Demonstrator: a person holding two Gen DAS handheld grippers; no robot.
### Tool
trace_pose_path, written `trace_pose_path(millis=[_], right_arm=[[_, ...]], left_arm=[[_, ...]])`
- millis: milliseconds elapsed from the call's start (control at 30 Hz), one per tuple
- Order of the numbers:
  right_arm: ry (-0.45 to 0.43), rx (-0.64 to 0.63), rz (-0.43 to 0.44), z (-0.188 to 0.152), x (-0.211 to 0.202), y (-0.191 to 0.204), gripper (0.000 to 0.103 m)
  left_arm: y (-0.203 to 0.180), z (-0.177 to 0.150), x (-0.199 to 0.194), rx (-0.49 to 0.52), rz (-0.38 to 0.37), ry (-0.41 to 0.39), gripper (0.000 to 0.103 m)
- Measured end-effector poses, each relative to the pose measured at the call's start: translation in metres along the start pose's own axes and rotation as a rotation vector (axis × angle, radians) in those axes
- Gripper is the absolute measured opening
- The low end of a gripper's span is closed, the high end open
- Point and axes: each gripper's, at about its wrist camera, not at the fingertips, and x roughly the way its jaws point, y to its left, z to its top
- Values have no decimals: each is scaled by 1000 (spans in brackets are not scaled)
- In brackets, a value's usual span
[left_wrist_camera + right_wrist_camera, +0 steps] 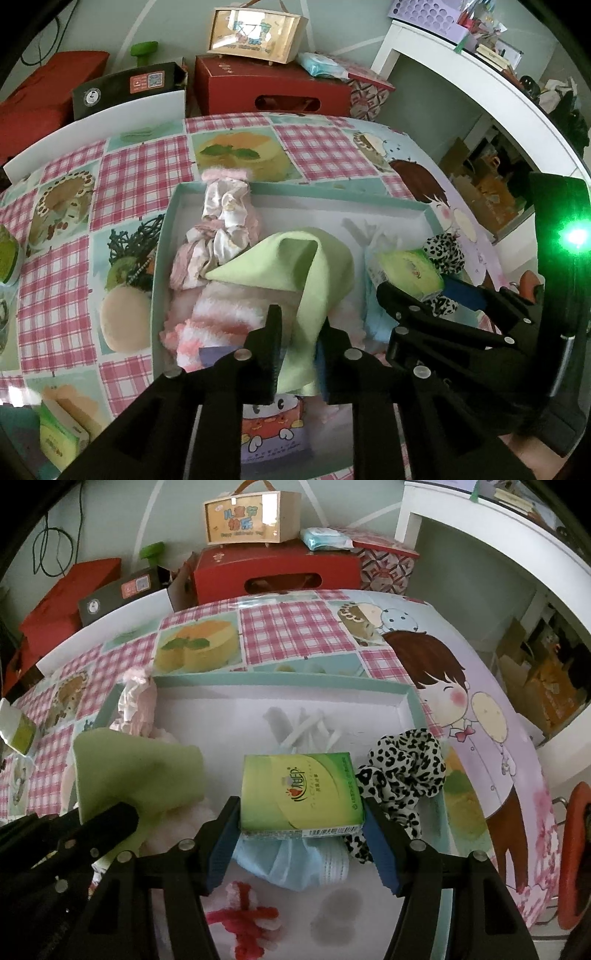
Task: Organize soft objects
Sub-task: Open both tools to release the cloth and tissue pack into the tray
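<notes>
Placing step in hand: left tool (297, 345) loosely pinches the light-green soft cloth (295, 266) over the shallow teal-rimmed tray (295, 190); right tool (301, 827) clamps the green tissue pack (301, 794). Next: release both inside.

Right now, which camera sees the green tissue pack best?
The right wrist view: the green tissue pack sits centred between the right gripper's fingers, label readable. The left wrist view shows it small and partly hidden.

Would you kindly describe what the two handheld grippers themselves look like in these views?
Both are matte black linkage grippers with silver pivot pins. The left gripper has flat fingers with ribbed inner faces; the right gripper carries blue pads on its fingers. A green indicator light glows on the right gripper's black body.
</notes>
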Motion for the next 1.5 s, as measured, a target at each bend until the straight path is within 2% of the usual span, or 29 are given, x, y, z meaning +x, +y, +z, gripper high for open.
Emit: trace_pose_path(millis=[267, 333, 400, 667, 933, 967, 1033, 1100, 1367, 1467, 1500], right_arm=[[22, -13, -9, -2, 3, 3, 69], [24, -13, -12, -2, 2, 2, 69], [24, -9, -13, -1, 0, 1, 72], [-5, 8, -16, 1, -13, -3, 75], [-26, 13, -8, 1, -25, -1, 78], [-30, 8, -7, 1, -26, 1, 78], [-32, 3, -3, 1, -27, 3, 78], [-35, -1, 5, 1, -29, 5, 78], [-38, -1, -5, 1, -31, 6, 85], [-35, -4, -11, 1, -30, 7, 91], [-32, -3, -16, 1, -29, 7, 101]], left_arm=[[3, 0, -3, -16, 0, 5, 20], [2, 0, -7, -16, -1, 2, 39], [2, 0, -12, -20, -7, -2, 46], [-2, 1, -33, -15, 4, -21, 47], [20, 1, -41, -79, 150, -28, 51], [23, 1, -41, -86, 161, -26, 52], [29, 1, -41, -108, 178, -23, 63], [34, 1, -40, -130, 194, -19, 68], [46, -1, -32, -161, 243, 16, 72], [49, -2, -31, -165, 259, 14, 75], [50, -2, -31, -166, 267, 10, 85]])
